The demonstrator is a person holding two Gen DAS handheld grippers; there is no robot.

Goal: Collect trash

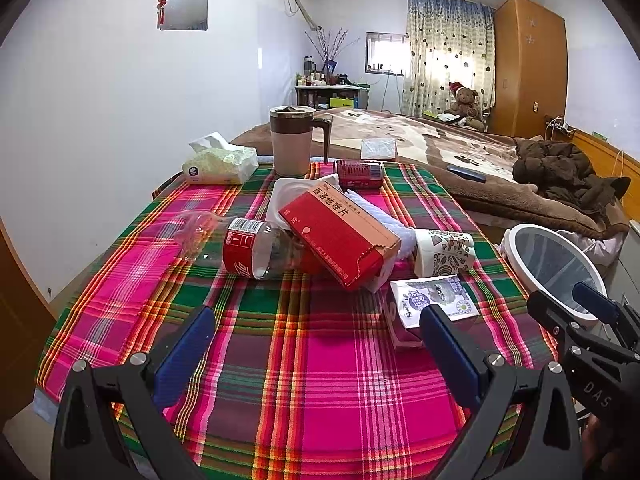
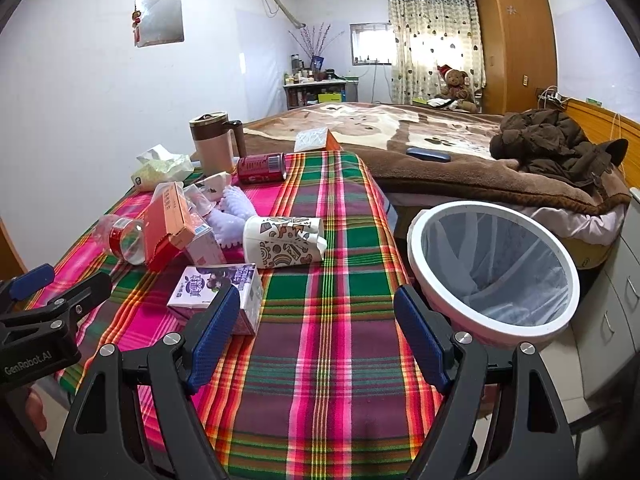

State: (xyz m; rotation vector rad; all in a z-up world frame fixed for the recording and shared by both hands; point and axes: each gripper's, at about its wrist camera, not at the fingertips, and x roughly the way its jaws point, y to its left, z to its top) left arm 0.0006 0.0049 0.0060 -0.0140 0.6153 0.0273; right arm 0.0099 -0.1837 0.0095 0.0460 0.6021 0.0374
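Observation:
Trash lies on a plaid tablecloth [image 1: 280, 360]: a red medicine box [image 1: 340, 236], an empty plastic cola bottle [image 1: 248, 250], a crushed paper cup [image 1: 444, 254], a purple milk carton [image 1: 432, 300], a red can [image 1: 359, 174] and a white bumpy plastic piece [image 1: 380, 216]. My left gripper [image 1: 316, 344] is open and empty, short of the pile. My right gripper [image 2: 316, 332] is open and empty, its left finger beside the milk carton [image 2: 216, 288]. A lined white bin [image 2: 496, 268] stands off the table's right edge.
A brown lidded mug [image 1: 291, 140] and a tissue pack [image 1: 220, 164] stand at the table's far edge. A bed with a brown blanket [image 2: 420, 148] and a dark jacket [image 2: 556, 144] lies beyond. Grey drawers [image 2: 612, 312] are at the right.

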